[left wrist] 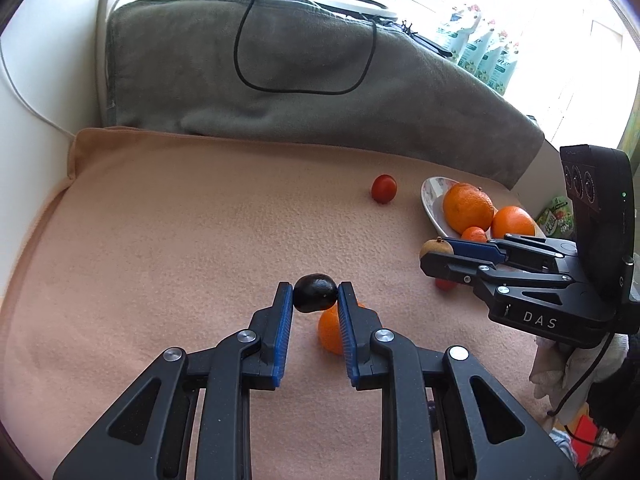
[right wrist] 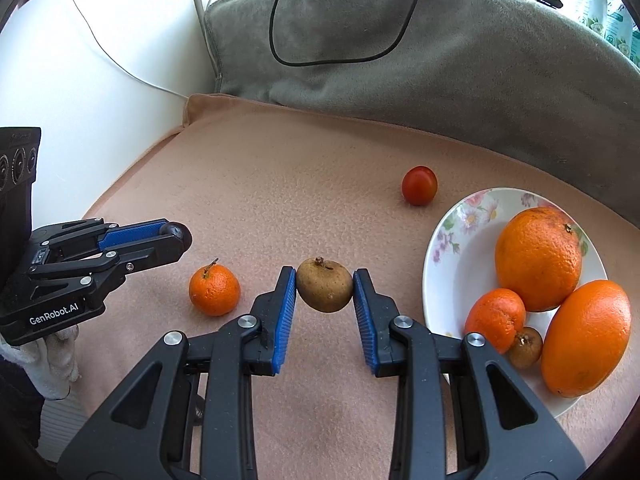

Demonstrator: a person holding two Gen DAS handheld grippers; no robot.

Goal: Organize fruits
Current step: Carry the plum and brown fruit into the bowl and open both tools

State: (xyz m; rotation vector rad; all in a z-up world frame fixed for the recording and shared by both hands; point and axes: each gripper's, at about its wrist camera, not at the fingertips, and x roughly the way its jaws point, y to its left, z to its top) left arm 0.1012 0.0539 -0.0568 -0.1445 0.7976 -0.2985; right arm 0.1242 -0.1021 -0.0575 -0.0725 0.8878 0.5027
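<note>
**K:** Left tool (left wrist: pixel 316 294) clamped on small dark purple-black oval fruit (left wrist: pixel 315 293), pinched at the pad tips only; fruit off the peach fleece blanket (left wrist: pixel 180 240), small orange mandarin (right wrist: pixel 214 290) lying loose right below it.

**M:** Right tool (right wrist: pixel 325 292)?

**K:** Clenched on brown rough-skinned round fruit (right wrist: pixel 325 290), also tip-held, clear of the blanket; white floral plate (right wrist: pixel 460 240) just to its right, already carrying two big oranges, one mandarin, one small brown fruit; red cherry tomato (right wrist: pixel 419 185) loose beyond the plate.

**M:** Risks?

**K:** My read: both grips shallow on round, smooth skins; any twist or jolt could pop a fruit out; dark one would land on the mandarin and roll; plate is crowded on the near side, so a careless drop could nudge the oranges; tools close together, could clash near the plate.
</note>
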